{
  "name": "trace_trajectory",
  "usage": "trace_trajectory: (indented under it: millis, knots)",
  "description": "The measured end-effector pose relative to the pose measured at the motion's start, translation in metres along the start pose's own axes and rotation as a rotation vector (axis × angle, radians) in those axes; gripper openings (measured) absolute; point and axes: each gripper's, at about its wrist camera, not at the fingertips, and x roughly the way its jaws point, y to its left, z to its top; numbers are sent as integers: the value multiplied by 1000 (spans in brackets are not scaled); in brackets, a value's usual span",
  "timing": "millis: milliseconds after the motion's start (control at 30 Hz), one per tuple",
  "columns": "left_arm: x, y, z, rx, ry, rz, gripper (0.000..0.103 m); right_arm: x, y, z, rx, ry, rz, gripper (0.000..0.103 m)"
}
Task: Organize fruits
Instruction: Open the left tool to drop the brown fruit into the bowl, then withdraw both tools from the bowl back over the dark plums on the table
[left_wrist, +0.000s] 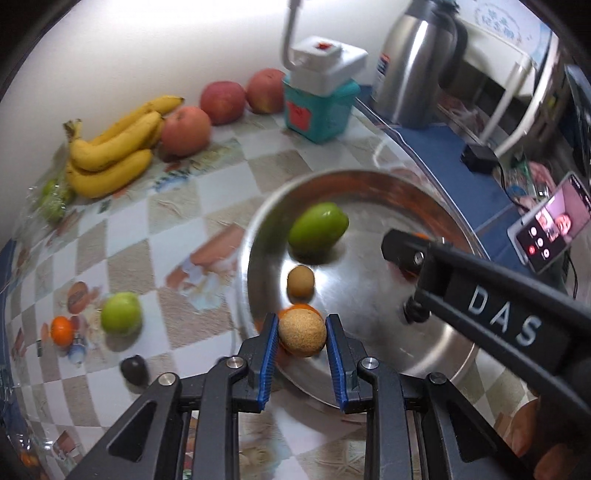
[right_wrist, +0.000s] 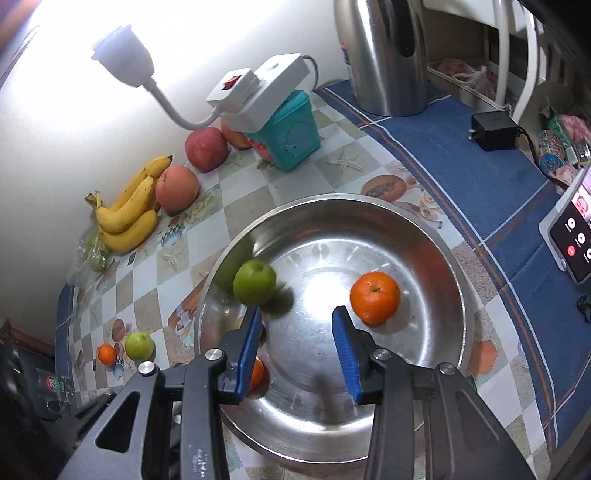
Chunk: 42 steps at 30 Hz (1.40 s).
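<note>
My left gripper (left_wrist: 302, 338) is shut on a small round tan fruit (left_wrist: 302, 334), held just above the near rim of a steel bowl (left_wrist: 424, 354). Inside the bowl lie a green fruit (left_wrist: 318, 230), a small brown fruit (left_wrist: 301, 282) and an orange (left_wrist: 291, 312) partly hidden under the held fruit. My right gripper (right_wrist: 297, 317) hangs open over the bowl (right_wrist: 458, 280) with nothing between its blue pads. The right wrist view shows the green fruit (right_wrist: 255, 282) to its left and an orange (right_wrist: 375, 297) to its right. A second orange (right_wrist: 257, 373) peeks from behind the left finger.
On the checked tablecloth left of the bowl lie a green apple (left_wrist: 122, 314), a small orange (left_wrist: 61, 329) and a dark fruit (left_wrist: 135, 369). Bananas (left_wrist: 110, 155) and red apples (left_wrist: 184, 129) line the wall. A teal box (left_wrist: 319, 107), steel kettle (left_wrist: 417, 62) and phone (left_wrist: 550, 225) stand behind and right.
</note>
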Motion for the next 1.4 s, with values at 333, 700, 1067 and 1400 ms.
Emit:
trace_trajectory:
  millis: [333, 700, 1067, 1400]
  knots:
    - [23, -13, -6, 6, 63, -47, 28, 5, -11, -1, 32, 29, -9, 41]
    - [21, -9, -7, -26, 74, -94, 34, 5, -13, -2, 44, 35, -1, 41]
    - [14, -1, -4, -43, 68, -63, 34, 5, -13, -2, 42, 37, -3, 41]
    - [2, 48, -1, -175, 32, 6, 35, 8, -8, -3, 28, 47, -6, 41]
